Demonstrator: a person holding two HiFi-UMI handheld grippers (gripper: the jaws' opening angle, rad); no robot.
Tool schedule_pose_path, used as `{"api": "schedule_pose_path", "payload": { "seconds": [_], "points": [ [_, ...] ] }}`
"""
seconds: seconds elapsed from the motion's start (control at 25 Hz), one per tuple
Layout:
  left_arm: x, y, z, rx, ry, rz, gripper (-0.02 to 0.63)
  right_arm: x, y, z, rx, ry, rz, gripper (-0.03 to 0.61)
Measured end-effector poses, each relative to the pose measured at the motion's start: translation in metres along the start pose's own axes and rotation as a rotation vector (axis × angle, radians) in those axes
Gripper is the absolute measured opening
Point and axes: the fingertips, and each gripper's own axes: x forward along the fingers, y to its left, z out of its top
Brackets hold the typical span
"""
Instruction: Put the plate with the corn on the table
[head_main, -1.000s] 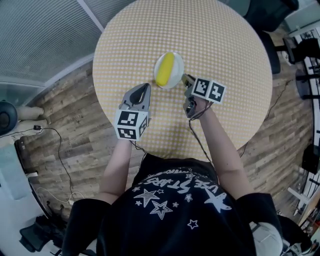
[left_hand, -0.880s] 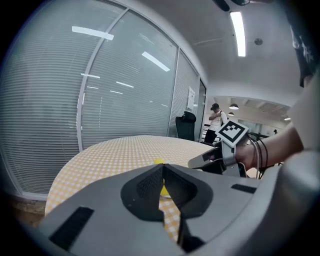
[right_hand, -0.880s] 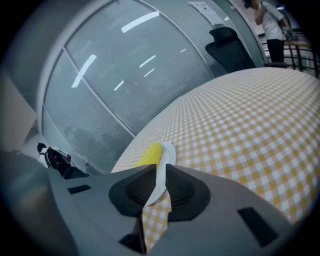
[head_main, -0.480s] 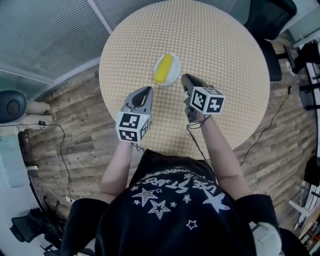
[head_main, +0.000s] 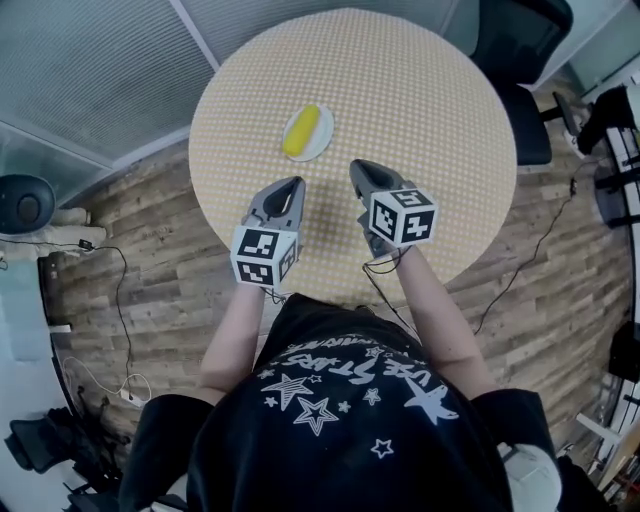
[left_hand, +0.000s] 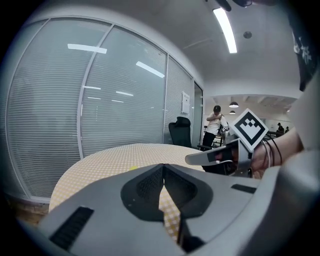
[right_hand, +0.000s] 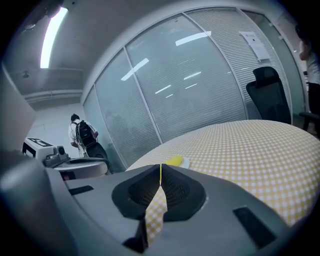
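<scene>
Seemingly done with the placing: note the plate (head_main: 322, 141) lying flat on the desk (head_main: 430, 110), well ahead of both pairs of fingers and nearer the left pair's line, with the corn (head_main: 301, 131) laid lengthwise on it. Held by nothing, touched by nothing. Judged to be set there on purpose, in from the rim, so as not to be knocked off. Fingers of the left gripper (head_main: 291, 187) pressed together with nothing between them (only the checked desk top showing through the gap lower down). Same for the right gripper (head_main: 358, 170): fingertips meeting, empty, corn and plate visible just past their tips in the right gripper view. Both grippers side by side, apart from each other, over the near part of the desk and pointed away from the body toward the plate; probably a pose fit for a finished job, though only a guess. Plenty of bare desk ahead of and to the right of the fingers. Nearest edge behind them, under the wrists; another stretch of rim curving round not far to the left of the plate. Beyond the far right rim, an office chair (head_main: 510, 60), well clear of the fingers.
</scene>
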Motion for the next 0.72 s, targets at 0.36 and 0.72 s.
{"api": "schedule_pose_path", "payload": {
  "seconds": [0.36,0.72],
  "points": [
    [-0.022,-0.072,-0.001,0.01,-0.009,0.024,0.008,-0.073,0.005,-0.004,-0.043,-0.048,0.065,0.026],
    [-0.036,-0.132,-0.003,0.014,-0.02,0.048,0.008,-0.13,0.006,-0.022,-0.068,-0.041,0.136,0.026]
  ]
}}
